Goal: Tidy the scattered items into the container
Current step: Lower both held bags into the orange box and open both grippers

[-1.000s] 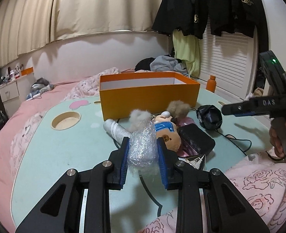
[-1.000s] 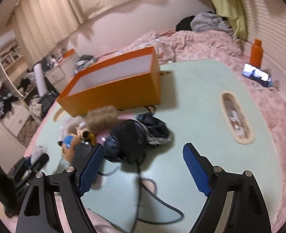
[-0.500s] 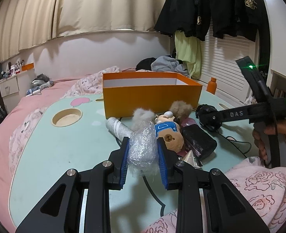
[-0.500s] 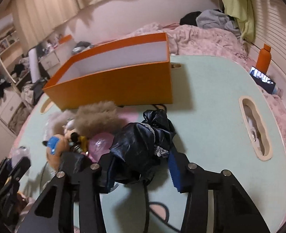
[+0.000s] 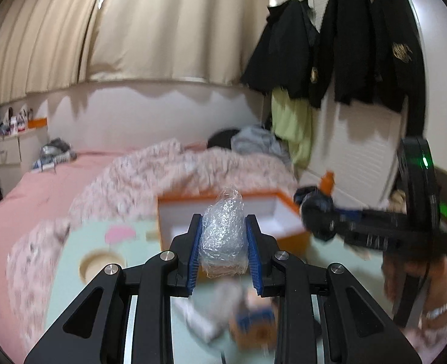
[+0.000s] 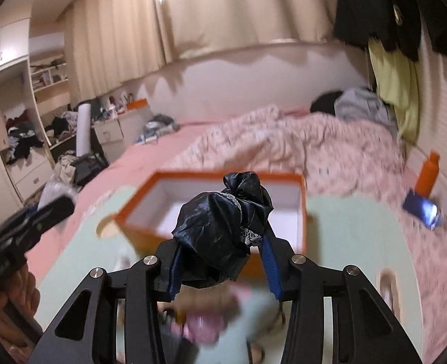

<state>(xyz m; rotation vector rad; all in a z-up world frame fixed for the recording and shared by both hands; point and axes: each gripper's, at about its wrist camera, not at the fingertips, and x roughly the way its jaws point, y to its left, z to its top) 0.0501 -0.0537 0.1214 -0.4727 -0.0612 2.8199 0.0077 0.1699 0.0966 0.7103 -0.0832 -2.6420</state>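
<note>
Left hand-held gripper (image 5: 223, 242) clamps bubble wrap (image 5: 222, 230); right (image 6: 220, 261) clamps black bundle (image 6: 220, 227).

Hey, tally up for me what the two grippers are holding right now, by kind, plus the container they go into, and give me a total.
Clear plastic-wrap bundle, in the left gripper: 1
Black crumpled fabric bundle, in the right gripper: 1
Orange box, open-topped container: 1
Total: 3

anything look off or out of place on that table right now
Only the clutter to be tidied: a small pile of toys lies loose on the table, too blurred to name. The orange box sits upright and looks empty. Nothing looks spilled or damaged.
</note>
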